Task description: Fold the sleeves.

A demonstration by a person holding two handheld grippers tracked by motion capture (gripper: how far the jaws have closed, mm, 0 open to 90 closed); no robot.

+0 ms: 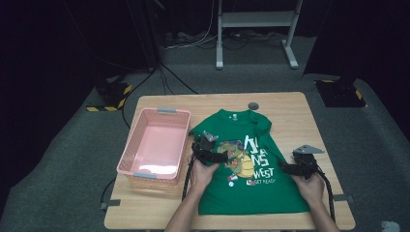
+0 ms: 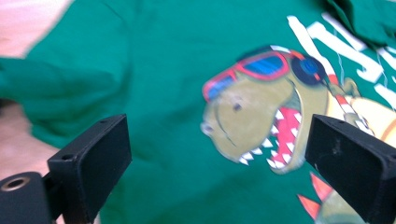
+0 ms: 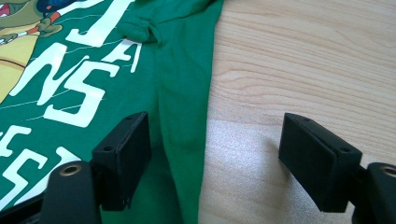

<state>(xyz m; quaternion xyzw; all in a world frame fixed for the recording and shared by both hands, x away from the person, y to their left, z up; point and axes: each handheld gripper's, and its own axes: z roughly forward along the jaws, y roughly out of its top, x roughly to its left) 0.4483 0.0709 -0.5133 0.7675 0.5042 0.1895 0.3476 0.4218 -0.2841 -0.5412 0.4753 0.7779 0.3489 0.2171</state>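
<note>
Left hand-held gripper [image 1: 209,145]: hovering agape over green T-shirt [image 1: 251,193] (dinosaur print below).
Right hand-held gripper [image 1: 290,166]: gaping, straddling the T-shirt's right edge.

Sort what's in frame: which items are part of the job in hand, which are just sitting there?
In the job:
green T-shirt, spread flat on the table
left gripper, open above the dinosaur print
right gripper, open at the shirt's side edge

Lying about:
pink basket, beside the shirt
small round grey thing beyond the collar

Left gripper [image 1: 207,147] at eight o'clock, jaws spread wide, gripping nothing. Right gripper [image 1: 296,164] at four o'clock, likewise open, empty.
</note>
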